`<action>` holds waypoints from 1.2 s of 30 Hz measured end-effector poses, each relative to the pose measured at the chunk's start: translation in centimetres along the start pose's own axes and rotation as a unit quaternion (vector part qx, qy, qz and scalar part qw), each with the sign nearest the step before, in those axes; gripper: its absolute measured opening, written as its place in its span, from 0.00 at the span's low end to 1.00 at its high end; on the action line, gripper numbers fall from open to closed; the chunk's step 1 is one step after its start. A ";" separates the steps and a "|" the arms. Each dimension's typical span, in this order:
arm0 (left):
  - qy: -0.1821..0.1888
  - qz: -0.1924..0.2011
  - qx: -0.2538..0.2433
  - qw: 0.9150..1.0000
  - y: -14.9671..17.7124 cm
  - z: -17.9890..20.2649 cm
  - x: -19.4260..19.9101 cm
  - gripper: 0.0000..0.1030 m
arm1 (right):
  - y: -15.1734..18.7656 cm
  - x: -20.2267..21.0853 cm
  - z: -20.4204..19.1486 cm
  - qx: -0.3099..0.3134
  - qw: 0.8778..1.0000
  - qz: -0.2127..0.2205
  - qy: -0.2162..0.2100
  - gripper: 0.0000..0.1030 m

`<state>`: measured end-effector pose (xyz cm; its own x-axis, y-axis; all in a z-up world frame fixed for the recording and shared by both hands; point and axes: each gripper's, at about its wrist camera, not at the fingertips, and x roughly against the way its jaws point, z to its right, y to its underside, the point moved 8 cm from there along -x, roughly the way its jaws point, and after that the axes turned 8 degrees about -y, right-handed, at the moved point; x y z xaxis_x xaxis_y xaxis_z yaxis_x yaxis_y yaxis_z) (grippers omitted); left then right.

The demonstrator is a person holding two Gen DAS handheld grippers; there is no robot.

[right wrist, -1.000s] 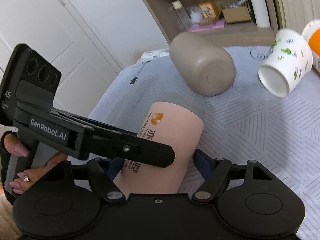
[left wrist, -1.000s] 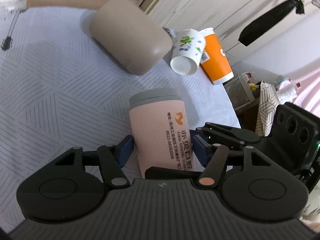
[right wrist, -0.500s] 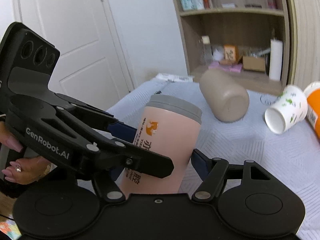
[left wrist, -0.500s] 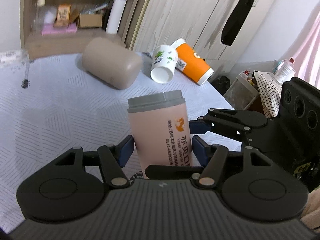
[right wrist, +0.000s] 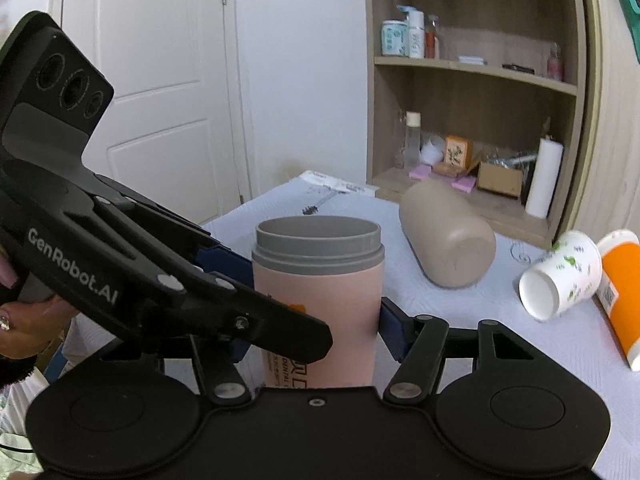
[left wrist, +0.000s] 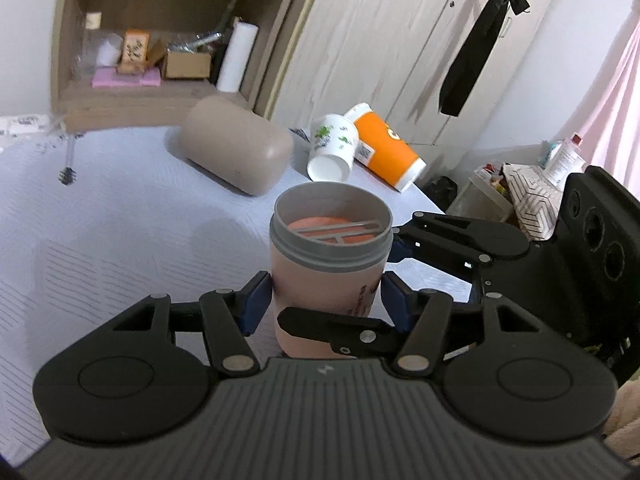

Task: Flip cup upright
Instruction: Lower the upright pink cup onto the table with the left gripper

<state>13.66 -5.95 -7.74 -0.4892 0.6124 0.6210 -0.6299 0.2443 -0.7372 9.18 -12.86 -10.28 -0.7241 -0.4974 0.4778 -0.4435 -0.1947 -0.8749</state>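
A pink cup [left wrist: 324, 280] with a grey threaded rim stands upright, mouth up, between both grippers; it also shows in the right wrist view [right wrist: 320, 304]. My left gripper [left wrist: 326, 304] is shut on the pink cup, blue pads against its sides. My right gripper [right wrist: 316, 334] is shut on the same cup from the other side. The right gripper's fingers [left wrist: 460, 236] cross in front of the cup in the left wrist view. The cup's base is hidden behind the gripper bodies.
On the pale patterned tablecloth [left wrist: 120, 240] lie a tan cup [left wrist: 236, 150], a white paper cup with green print [left wrist: 332, 148] and an orange paper cup [left wrist: 384, 148], all on their sides. A wooden shelf unit [right wrist: 480, 120] stands behind the table.
Both grippers have turned the pink cup from tilted to upright, so its open mouth now faces up. The views have swung up toward the shelf and wardrobe.
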 end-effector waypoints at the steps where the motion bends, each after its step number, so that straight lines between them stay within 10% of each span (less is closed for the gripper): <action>1: -0.003 0.004 -0.001 1.000 -0.1 -0.2 0.0 0.57 | -0.3 -0.6 0.2 0.003 1.000 0.002 0.001 0.66; 16: -0.033 0.041 -0.040 0.998 -3.2 -2.6 -1.7 0.57 | -2.7 -3.9 1.3 0.138 0.989 0.037 0.033 0.66; 36: -0.046 0.033 -0.064 0.996 -4.8 -1.9 -4.7 0.59 | -2.2 -5.0 5.8 0.052 0.997 0.064 0.002 0.66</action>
<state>20.14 -8.58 -7.68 -0.5841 0.5595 0.5880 -0.5150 0.3044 -0.8013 16.86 -14.78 -11.20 -0.7731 -0.5204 0.3626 -0.2906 -0.2175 -0.9318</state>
